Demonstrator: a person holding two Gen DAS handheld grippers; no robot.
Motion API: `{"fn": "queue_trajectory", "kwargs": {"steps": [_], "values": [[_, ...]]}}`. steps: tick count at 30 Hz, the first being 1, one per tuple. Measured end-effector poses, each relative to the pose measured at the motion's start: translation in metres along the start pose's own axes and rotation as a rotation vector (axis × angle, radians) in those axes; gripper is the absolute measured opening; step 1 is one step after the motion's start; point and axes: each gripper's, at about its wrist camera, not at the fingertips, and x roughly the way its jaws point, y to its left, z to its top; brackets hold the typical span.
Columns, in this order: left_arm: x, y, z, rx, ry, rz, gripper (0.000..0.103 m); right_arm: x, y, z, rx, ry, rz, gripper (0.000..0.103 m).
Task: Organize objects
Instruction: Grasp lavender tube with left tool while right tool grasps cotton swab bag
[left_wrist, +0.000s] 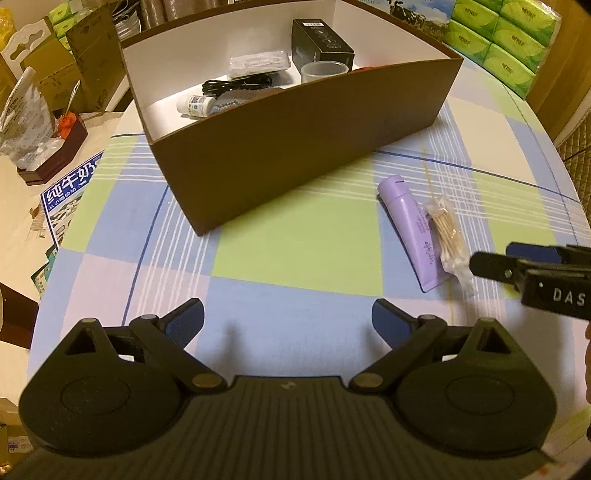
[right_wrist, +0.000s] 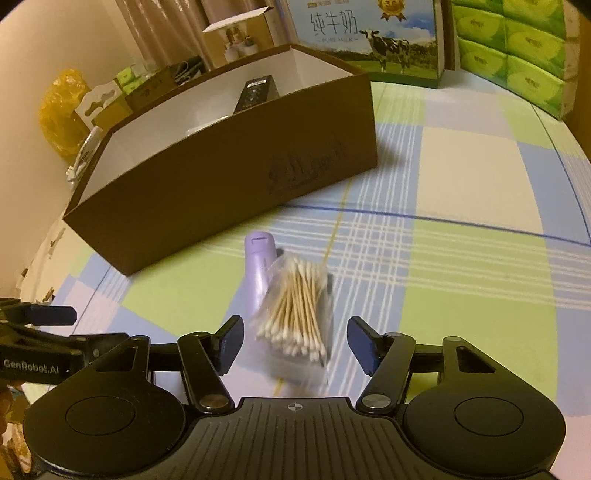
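Dim, warm indoor light, soft shadows, fisheye-bent edges, slight motion blur.

Materials and finishes on the checked table.

The cloth (left_wrist: 295, 258) over the table is woven fabric, matt, in pastel checks. At upper centre the box (left_wrist: 295, 147) is brown matt card outside, smooth white paper within. The lilac tube (right_wrist: 258, 273) is smooth plastic with a soft sheen; the bag of cotton swabs (right_wrist: 295, 317) is clear crinkled film over pale wooden sticks with cotton tips. Each tool, left (left_wrist: 288, 317) and right (right_wrist: 295, 343), is matt black plastic with ribbed blue pads (left_wrist: 188, 321) and dull metal pivot pins (left_wrist: 205, 379). The green tissue packs (left_wrist: 502, 40) at upper right are glossy wrap.
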Motion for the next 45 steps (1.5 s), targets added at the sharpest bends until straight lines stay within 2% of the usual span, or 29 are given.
{"fn": "queue_trajectory", "kwargs": {"steps": [6, 8, 11, 19, 26, 29, 31, 35, 37, 42, 45], "values": [[0.010, -0.002, 0.007, 0.004, 0.010, -0.002, 0.096, 0.022, -0.006, 0.003, -0.009, 0.029, -0.010, 0.047], [0.014, -0.005, 0.009, 0.009, 0.013, -0.003, 0.096, 0.027, -0.010, 0.003, -0.014, 0.035, -0.030, 0.039], [0.020, -0.010, 0.014, 0.019, 0.018, -0.012, 0.096, 0.028, -0.018, 0.003, -0.022, 0.035, -0.049, 0.033], [0.042, -0.041, 0.030, 0.079, 0.011, -0.077, 0.095, 0.020, -0.050, 0.002, -0.009, 0.014, -0.153, 0.033], [0.066, -0.078, 0.045, 0.114, -0.024, -0.138, 0.090, 0.008, -0.077, 0.001, 0.063, -0.003, -0.186, 0.033], [0.079, -0.092, 0.050, 0.128, -0.028, -0.128, 0.081, 0.004, -0.082, -0.001, 0.074, -0.006, -0.175, 0.034], [0.087, -0.098, 0.052, 0.131, -0.024, -0.125, 0.072, 0.003, -0.084, -0.002, 0.077, -0.007, -0.167, 0.036], [0.093, -0.106, 0.052, 0.144, -0.040, -0.112, 0.062, 0.004, -0.085, -0.004, 0.053, -0.005, -0.157, 0.039], [0.093, -0.109, 0.051, 0.167, -0.051, -0.108, 0.053, 0.005, -0.084, -0.005, 0.023, -0.007, -0.150, 0.039], [0.087, -0.104, 0.044, 0.177, -0.059, -0.134, 0.032, 0.007, -0.076, -0.009, -0.055, -0.002, -0.106, 0.030], [0.080, -0.099, 0.033, 0.173, -0.057, -0.130, 0.031, 0.004, -0.069, -0.016, -0.102, 0.009, -0.067, 0.029]]}}
